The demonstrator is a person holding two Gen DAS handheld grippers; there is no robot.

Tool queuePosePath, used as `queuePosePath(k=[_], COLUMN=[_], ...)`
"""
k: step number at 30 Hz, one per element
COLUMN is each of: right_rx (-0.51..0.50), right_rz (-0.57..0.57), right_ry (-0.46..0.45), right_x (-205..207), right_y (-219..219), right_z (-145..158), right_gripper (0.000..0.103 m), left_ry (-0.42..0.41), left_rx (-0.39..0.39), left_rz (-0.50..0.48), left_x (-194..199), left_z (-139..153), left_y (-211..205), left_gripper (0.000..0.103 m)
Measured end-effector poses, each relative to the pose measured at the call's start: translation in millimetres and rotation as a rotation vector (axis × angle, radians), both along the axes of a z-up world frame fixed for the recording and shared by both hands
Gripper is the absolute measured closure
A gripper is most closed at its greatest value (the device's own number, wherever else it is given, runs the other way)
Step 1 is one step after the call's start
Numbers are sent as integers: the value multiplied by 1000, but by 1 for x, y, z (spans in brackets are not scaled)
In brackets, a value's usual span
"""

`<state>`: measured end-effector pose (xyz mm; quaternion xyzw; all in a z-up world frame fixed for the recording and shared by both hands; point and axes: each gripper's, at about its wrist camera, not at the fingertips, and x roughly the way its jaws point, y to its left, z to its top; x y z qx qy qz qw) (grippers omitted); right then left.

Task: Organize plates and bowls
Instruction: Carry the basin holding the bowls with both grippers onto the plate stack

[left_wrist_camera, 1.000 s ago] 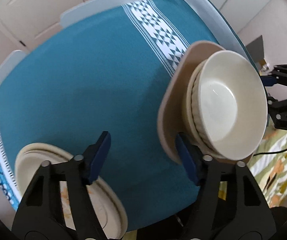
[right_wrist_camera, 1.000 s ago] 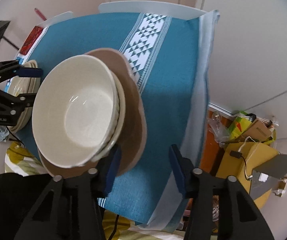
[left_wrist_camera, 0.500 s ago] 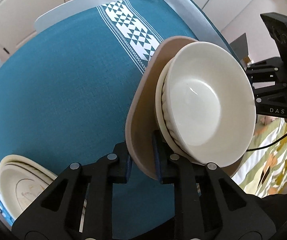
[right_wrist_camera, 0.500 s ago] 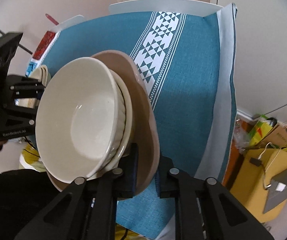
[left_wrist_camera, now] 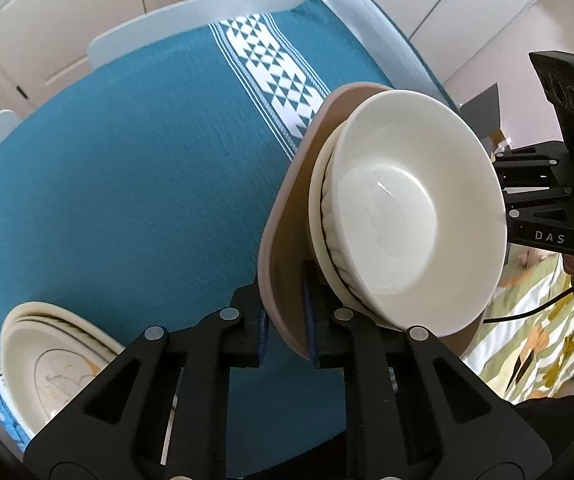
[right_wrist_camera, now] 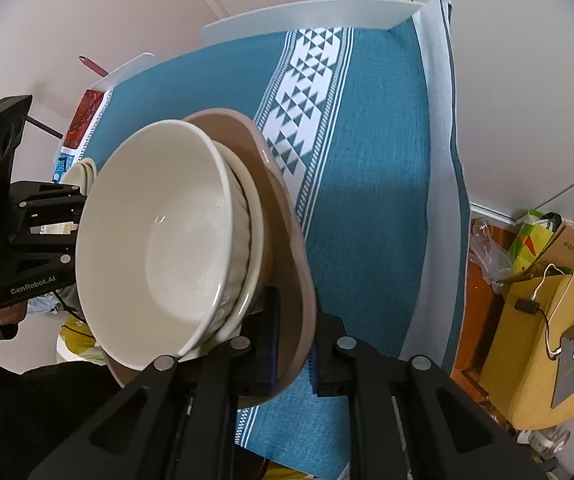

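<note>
- I see a table under a woven teal cloth (left_wrist_camera: 135, 184) with a white band of triangles (right_wrist_camera: 307, 92) running across it.
- My wide, matte tan plate (left_wrist_camera: 283, 240) sits near the cloth's front edge, carrying a ribbed cream bowl (left_wrist_camera: 329, 216) with a smooth, glossy white bowl (left_wrist_camera: 415, 216) nested inside.
- A stack of cream plates (left_wrist_camera: 47, 356) lies apart, at the left.
- My left gripper (left_wrist_camera: 285, 328) is clamped narrow on the tan plate's rim; its body reads "GenRobot.AI".
- My right gripper (right_wrist_camera: 293, 340) pinches the opposite rim; its body reads "DAS".
</note>
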<state>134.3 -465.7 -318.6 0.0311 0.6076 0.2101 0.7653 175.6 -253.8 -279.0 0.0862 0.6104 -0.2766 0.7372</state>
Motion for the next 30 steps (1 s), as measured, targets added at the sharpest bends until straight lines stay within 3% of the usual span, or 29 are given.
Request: queuePosePath(k=[7, 15, 22, 30], right_rx=[-5, -20, -24, -32], right_rz=[42, 124, 182, 199], right_ry=[-35, -73, -73, -49], right_x=[9, 17, 14, 5], right_y=[13, 70, 144, 218], right_z=[31, 66, 71, 52], right_gripper=[91, 91, 91, 91], left_ry=[-40, -75, -67, -33], left_rx=[-7, -3, 21, 37], left_rz=[56, 132, 157, 177], left_x=[-1, -5, -11, -27], left_z=[43, 73, 75, 56], left_y=[30, 97, 169, 237], left_gripper=[91, 91, 91, 91])
